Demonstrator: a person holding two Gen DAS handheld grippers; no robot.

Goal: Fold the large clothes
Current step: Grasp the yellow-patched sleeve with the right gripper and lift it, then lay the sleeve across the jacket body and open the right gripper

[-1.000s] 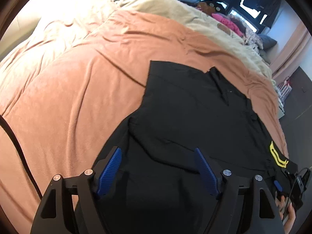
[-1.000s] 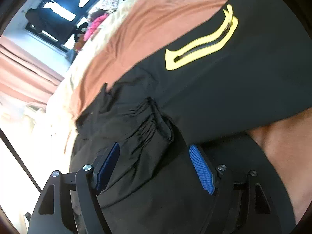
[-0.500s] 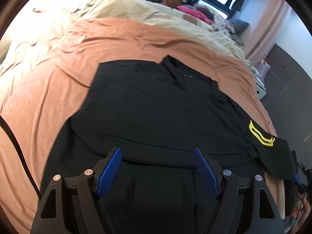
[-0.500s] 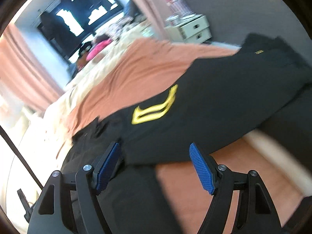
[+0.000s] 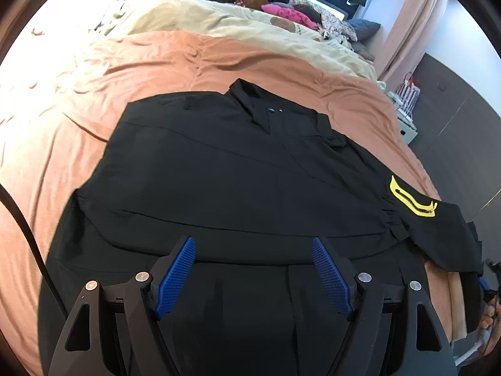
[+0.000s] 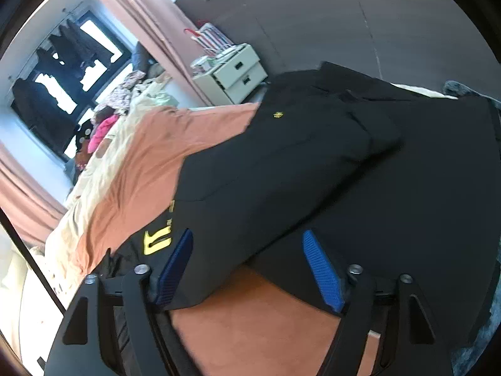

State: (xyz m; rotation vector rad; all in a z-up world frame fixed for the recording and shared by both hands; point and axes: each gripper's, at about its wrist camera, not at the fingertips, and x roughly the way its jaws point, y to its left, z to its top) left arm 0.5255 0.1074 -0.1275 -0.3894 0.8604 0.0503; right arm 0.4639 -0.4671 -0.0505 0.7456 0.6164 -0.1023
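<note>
A large black jacket (image 5: 238, 175) lies spread on the salmon bedcover (image 5: 188, 59), collar away from me. Its right sleeve with a yellow patch (image 5: 410, 199) stretches off to the right. My left gripper (image 5: 253, 269) is open and empty, hovering over the jacket's near hem. In the right wrist view my right gripper (image 6: 247, 266) is open and empty over the long black sleeve (image 6: 281, 172), whose yellow patch (image 6: 156, 241) shows at lower left.
A cream duvet (image 5: 250, 22) and a pile of clothes (image 5: 288, 9) lie at the far side of the bed. A white drawer unit (image 6: 231, 72) stands by the pink curtain (image 6: 150, 22). A black cable (image 5: 28, 238) hangs at left.
The left gripper has pulled back, so the whole jacket shows. The right gripper has swung away from the bunched cuff out along the sleeve. Both stay open.
</note>
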